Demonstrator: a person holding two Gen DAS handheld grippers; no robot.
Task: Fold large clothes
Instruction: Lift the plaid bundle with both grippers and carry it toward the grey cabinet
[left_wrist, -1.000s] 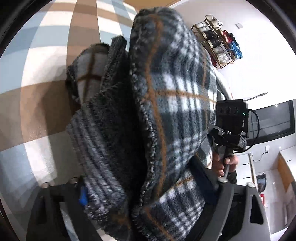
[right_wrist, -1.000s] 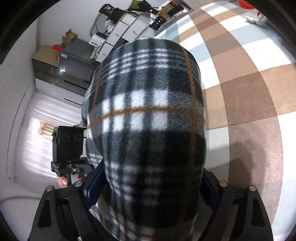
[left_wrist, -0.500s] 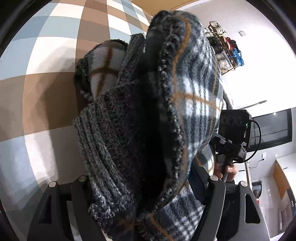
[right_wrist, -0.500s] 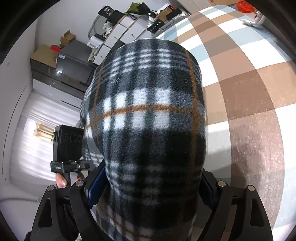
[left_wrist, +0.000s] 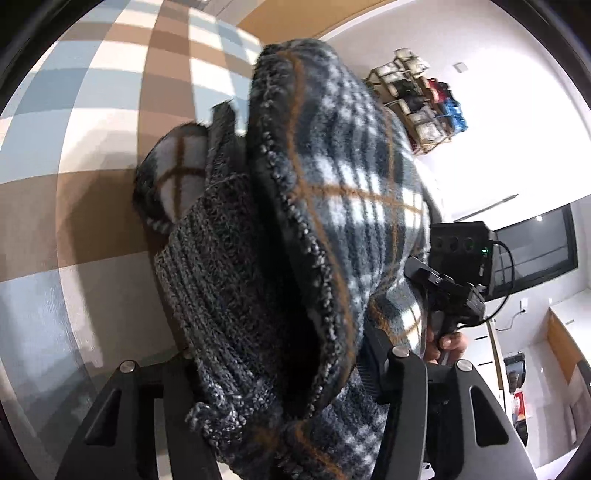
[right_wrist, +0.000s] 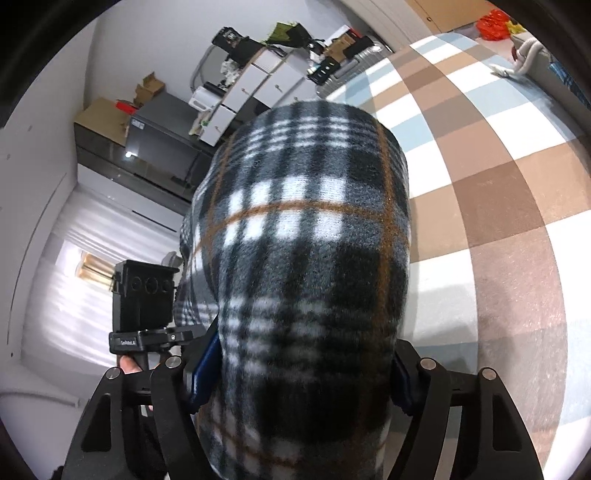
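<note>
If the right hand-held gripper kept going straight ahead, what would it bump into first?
The plaid fleece garment already bunched between its closing jaws. Past that fabric, probably the checkered rug, though the cloth hides the line ahead, so depth is unclear.

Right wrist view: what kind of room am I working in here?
Most likely a lived-in home room, perhaps a bedroom or living area. A checked rug in brown, white and pale blue covers the floor, white drawer cabinets piled with clutter line the far wall, and sheer curtains hang over a bright window.
</note>
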